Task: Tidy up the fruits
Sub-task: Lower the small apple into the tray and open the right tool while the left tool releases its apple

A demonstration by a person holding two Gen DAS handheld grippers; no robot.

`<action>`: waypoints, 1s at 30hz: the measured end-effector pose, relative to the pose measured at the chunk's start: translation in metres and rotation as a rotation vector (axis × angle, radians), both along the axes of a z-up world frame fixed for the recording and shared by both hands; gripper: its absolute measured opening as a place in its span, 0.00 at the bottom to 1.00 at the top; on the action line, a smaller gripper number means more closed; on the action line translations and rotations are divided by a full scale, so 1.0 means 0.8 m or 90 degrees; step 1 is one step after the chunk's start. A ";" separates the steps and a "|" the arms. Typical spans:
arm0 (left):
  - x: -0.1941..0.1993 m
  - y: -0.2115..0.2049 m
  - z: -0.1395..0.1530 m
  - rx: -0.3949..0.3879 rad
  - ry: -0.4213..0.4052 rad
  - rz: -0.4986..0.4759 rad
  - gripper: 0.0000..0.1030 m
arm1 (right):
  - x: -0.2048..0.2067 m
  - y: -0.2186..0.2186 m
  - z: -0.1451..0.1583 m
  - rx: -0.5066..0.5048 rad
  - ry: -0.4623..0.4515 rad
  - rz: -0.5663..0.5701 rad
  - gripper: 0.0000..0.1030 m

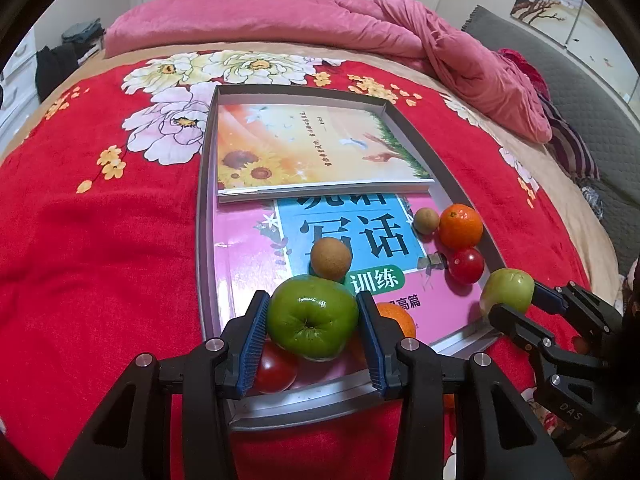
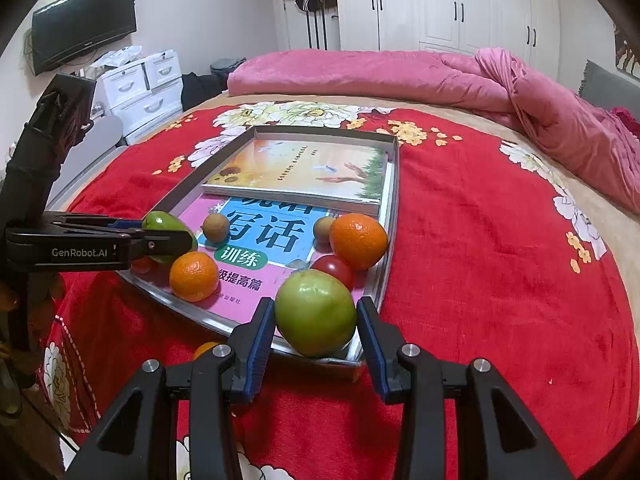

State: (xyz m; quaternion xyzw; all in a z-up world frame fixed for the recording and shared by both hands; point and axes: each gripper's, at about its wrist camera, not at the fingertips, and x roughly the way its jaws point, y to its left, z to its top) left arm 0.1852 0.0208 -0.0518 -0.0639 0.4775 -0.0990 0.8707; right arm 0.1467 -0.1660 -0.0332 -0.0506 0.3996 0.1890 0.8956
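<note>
A shallow grey tray (image 1: 206, 216) lies on the red flowered bedspread. My left gripper (image 1: 312, 322) is shut on a dark green apple (image 1: 312, 316) above the tray's near end; it also shows in the right wrist view (image 2: 168, 226). My right gripper (image 2: 316, 316) is shut on a paler green apple (image 2: 316, 312) at the tray's near right corner; the left wrist view shows it too (image 1: 508, 290). In the tray lie two oranges (image 2: 358, 240) (image 2: 194, 276), two brown kiwis (image 2: 216, 227) (image 2: 323, 229) and red tomatoes (image 2: 334, 270) (image 1: 274, 368).
Two books (image 1: 320, 148) (image 1: 344, 240) line the tray's floor. A rolled pink duvet (image 1: 280, 20) lies along the far side of the bed. A small orange fruit (image 2: 206, 350) sits on the bedspread outside the tray's near edge. White drawers (image 2: 140, 88) stand beyond the bed's left edge.
</note>
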 end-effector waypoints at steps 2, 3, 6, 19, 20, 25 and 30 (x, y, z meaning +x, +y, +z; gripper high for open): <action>0.000 0.000 0.000 -0.001 0.001 0.002 0.44 | 0.000 0.000 -0.001 0.001 0.002 -0.001 0.41; -0.001 -0.001 0.000 -0.001 0.001 0.002 0.44 | 0.000 0.000 -0.001 0.001 0.003 -0.001 0.41; -0.001 0.000 0.000 -0.001 0.001 0.002 0.44 | 0.002 -0.001 -0.002 0.009 0.012 -0.002 0.41; -0.002 0.000 -0.001 -0.007 0.005 0.005 0.44 | 0.001 -0.001 -0.003 0.030 0.030 0.009 0.49; -0.002 0.000 -0.001 -0.008 0.006 0.005 0.44 | 0.000 0.000 -0.002 0.032 0.029 0.010 0.54; -0.002 0.001 -0.001 -0.010 0.008 0.007 0.44 | -0.004 -0.002 0.006 0.040 0.015 0.010 0.65; -0.004 0.003 0.001 -0.011 0.011 0.010 0.45 | -0.005 -0.006 0.009 0.049 0.013 0.002 0.66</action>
